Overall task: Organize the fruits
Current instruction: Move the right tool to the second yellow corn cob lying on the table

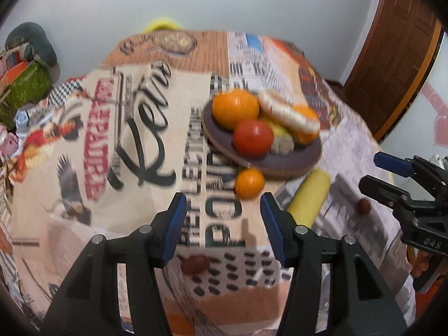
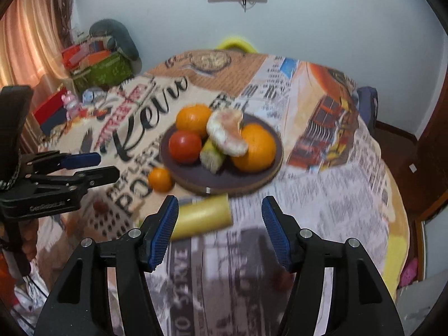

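Note:
A dark round plate [image 1: 280, 165] [image 2: 196, 176] holds two oranges [image 1: 235, 107] [image 2: 254, 147], a red tomato [image 1: 253, 137] [image 2: 184, 145], a peeled citrus [image 1: 288, 114] [image 2: 228, 134] and a piece of corn [image 2: 211, 154]. A small orange [image 1: 249, 183] [image 2: 160, 179] and a yellow banana-like fruit [image 1: 308, 198] [image 2: 201, 218] lie on the cloth beside the plate. Two small brown fruits [image 1: 194, 263] [image 1: 364, 205] lie nearer. My left gripper [image 1: 224, 224] is open and empty, short of the small orange. My right gripper [image 2: 219, 229] is open and empty, just right of the yellow fruit.
The round table [image 2: 336, 196] wears a printed cloth. The other gripper shows at the right edge of the left wrist view [image 1: 406, 184] and the left edge of the right wrist view [image 2: 56, 179]. Boxes and clutter [image 2: 98, 64] stand at the back left.

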The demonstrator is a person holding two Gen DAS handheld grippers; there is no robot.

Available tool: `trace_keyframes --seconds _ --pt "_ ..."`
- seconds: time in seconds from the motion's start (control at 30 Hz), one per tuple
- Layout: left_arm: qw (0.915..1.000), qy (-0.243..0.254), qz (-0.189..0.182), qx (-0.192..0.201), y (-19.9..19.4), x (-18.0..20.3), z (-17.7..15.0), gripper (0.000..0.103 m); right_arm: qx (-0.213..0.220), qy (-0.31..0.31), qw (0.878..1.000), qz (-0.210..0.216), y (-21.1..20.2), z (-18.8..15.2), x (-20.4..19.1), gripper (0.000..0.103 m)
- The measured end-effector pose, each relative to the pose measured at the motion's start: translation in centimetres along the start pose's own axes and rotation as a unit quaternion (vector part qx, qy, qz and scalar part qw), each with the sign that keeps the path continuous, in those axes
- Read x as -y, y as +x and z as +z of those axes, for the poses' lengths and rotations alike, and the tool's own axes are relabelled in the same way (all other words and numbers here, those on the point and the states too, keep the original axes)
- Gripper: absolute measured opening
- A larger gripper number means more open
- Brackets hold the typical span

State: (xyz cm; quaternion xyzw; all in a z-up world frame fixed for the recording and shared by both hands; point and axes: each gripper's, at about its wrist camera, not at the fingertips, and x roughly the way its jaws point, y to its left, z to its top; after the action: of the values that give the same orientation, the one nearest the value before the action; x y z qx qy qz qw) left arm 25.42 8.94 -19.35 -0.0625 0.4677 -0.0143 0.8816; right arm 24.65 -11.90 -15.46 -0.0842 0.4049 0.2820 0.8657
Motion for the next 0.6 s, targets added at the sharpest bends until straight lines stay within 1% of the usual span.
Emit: trace_keyframes --seconds 0.17,0.4,0.47,0.53,0.6 --pt "0.9990 0.010 -0.003 -0.044 2.5 0.4 -1.4 0.054 -0.037 -0.001 0.999 -0.002 2.1 -2.2 -0.3 0.058" --pt "0.9971 0.025 -0.005 -0.071 4.2 1.0 -1.6 0.054 -0.064 0.015 0.998 -0.003 4.4 -3.3 0.0 0.058" --pt "0.9958 0.042 -0.003 -0.081 4.8 1.7 -1.8 0.054 -0.068 0.018 0.998 -0.001 4.7 -3.4 0.2 0.058" --pt "0.9954 0.054 0.005 -0.079 4.8 2.1 -1.8 0.054 -0.070 0.019 0.997 -0.005 4.9 -3.4 0.3 0.058" --pt "0.9952 0.052 -0.008 -0.083 4.9 2.3 -1.8 0.054 -0.070 0.020 0.997 -0.006 4.9 -3.5 0.4 0.058"
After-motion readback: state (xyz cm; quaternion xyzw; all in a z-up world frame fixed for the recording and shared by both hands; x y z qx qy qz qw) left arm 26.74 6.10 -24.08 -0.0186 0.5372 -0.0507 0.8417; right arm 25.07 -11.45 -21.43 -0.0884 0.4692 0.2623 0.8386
